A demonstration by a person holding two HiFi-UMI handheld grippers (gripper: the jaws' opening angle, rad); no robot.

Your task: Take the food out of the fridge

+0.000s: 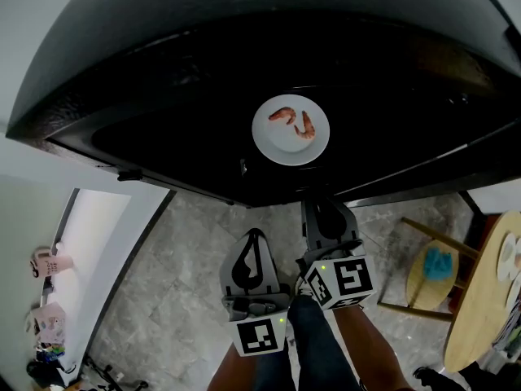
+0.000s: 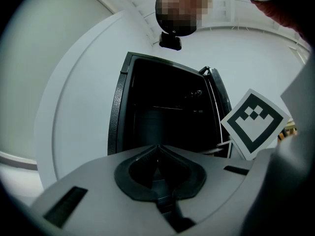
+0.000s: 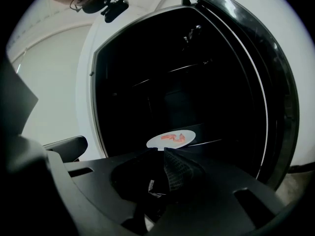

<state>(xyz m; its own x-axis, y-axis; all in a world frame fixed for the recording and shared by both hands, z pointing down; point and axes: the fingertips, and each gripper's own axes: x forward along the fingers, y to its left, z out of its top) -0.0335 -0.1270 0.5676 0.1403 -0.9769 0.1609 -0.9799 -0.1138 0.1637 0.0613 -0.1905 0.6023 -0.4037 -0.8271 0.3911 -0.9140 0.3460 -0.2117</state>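
**Plainly: shrimp (image 1: 293, 125) plated inside the open fridge (image 1: 163, 129), both claws closed on nothing**

The fridge is seen with its door open and its inside dark. A white plate (image 1: 291, 130) is set flat on a shelf (image 3: 211, 142) within. Two pink shrimp are laid on it side by side, near the plate's middle. In the right gripper view the plate is shown just behind the shelf's pale front edge.

The right gripper (image 3: 160, 151) is held in front of the open compartment, pointed at the plate but apart from it. Its tips are brought almost together, with only a thin slit left between them, and nothing is caught there. The left gripper (image 2: 157, 147) is held beside it, outside the fridge, and is aimed at the dark interior. Its jaws are closed tip to tip and nothing is gripped.

In the head view the left gripper is placed farther from the plate than the right one. A marker cube (image 1: 346, 279) is carried on the right gripper, and another is carried on the left.

A grey stone-patterned floor (image 1: 179, 251) is seen beneath both grippers. At the right a round wooden table (image 1: 480, 300) is visible. Beside it stands a wooden stool (image 1: 419, 287) with a blue object (image 1: 440, 261) on its seat, well apart from the plate.
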